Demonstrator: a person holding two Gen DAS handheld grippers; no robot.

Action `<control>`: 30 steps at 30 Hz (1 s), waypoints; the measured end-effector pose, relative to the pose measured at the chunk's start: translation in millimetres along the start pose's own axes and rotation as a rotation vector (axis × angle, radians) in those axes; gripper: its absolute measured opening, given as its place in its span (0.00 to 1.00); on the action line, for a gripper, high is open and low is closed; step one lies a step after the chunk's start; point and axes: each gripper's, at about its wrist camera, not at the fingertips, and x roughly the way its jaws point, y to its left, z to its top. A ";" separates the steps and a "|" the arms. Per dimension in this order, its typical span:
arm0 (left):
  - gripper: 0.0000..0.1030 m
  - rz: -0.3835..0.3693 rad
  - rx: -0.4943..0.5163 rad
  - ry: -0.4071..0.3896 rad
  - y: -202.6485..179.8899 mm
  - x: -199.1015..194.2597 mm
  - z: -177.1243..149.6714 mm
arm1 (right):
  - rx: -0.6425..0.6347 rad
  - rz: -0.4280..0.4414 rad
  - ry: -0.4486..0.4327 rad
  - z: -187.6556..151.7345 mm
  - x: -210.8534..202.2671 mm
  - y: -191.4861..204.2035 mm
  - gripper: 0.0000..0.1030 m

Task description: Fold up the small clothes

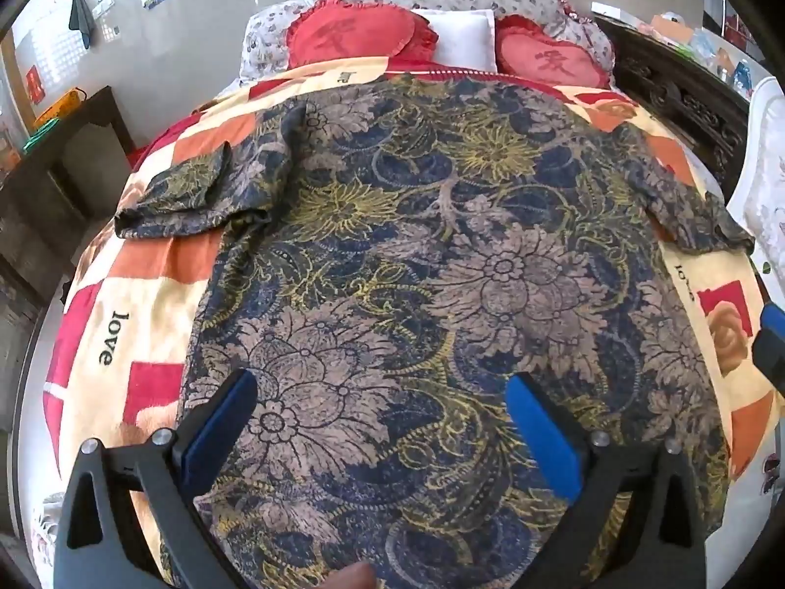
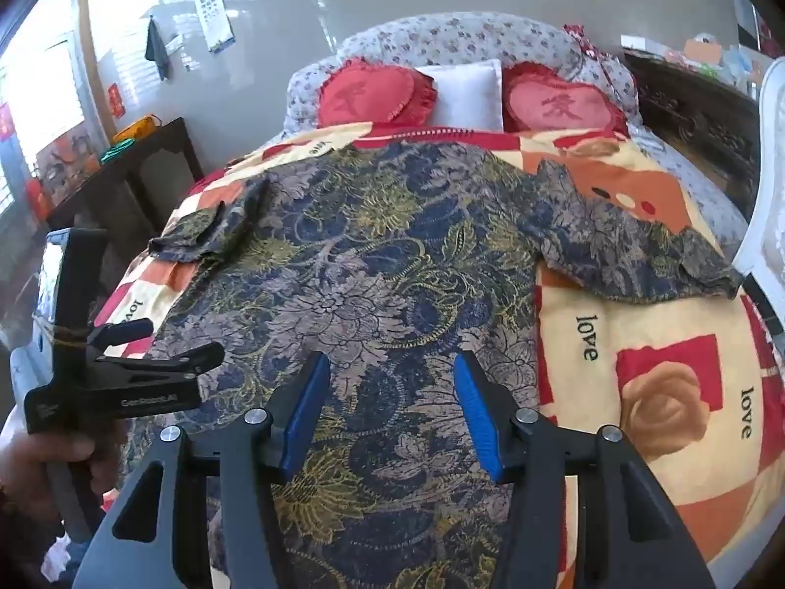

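A dark blue, gold and tan floral shirt (image 1: 417, 265) lies spread flat on the bed, collar end far, both short sleeves out; the left sleeve (image 1: 196, 196) is crumpled. It also shows in the right wrist view (image 2: 373, 275), with its right sleeve (image 2: 633, 255) lying to the right. My left gripper (image 1: 382, 392) is open and empty, hovering over the shirt's near part. My right gripper (image 2: 392, 373) is open and empty over the shirt's near right part. The left gripper's body (image 2: 98, 373), held by a hand, shows at the left of the right wrist view.
The shirt lies on a red, orange and cream "love" bedspread (image 1: 122, 334). Red heart cushions (image 1: 353, 34) and a white pillow (image 1: 466, 34) sit at the headboard. A dark side table (image 2: 137, 181) stands left; dark carved furniture (image 1: 687, 98) and a white chair (image 2: 770, 206) stand right.
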 end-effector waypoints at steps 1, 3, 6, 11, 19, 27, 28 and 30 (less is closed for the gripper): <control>1.00 -0.003 0.000 -0.002 1.1 -1.9 -0.2 | -0.006 0.000 -0.014 -0.3 -4.4 1.5 0.61; 1.00 -0.008 0.001 -0.003 4.3 -4.4 -0.4 | -0.027 -0.020 -0.059 -0.2 -15.2 4.0 0.61; 1.00 0.018 -0.003 -0.013 -10.8 -5.3 -4.3 | -0.032 -0.063 -0.161 -0.1 -33.2 5.6 0.62; 1.00 -0.091 0.006 -0.069 -9.6 -7.7 -4.5 | 0.112 -0.091 -0.144 1.0 -29.7 -20.6 0.72; 1.00 -0.004 0.000 0.004 -1.2 21.4 -4.1 | 0.031 -0.111 -0.012 -7.5 -0.7 -13.6 0.71; 1.00 -0.085 -0.094 0.031 5.2 50.9 18.2 | 0.036 -0.143 0.055 2.6 34.1 -9.5 0.71; 1.00 -0.085 -0.099 0.036 5.6 53.8 19.9 | 0.045 -0.143 0.061 4.5 39.1 -10.7 0.71; 1.00 -0.069 -0.101 0.042 5.7 60.7 24.5 | 0.050 -0.150 0.063 8.1 45.3 -10.3 0.71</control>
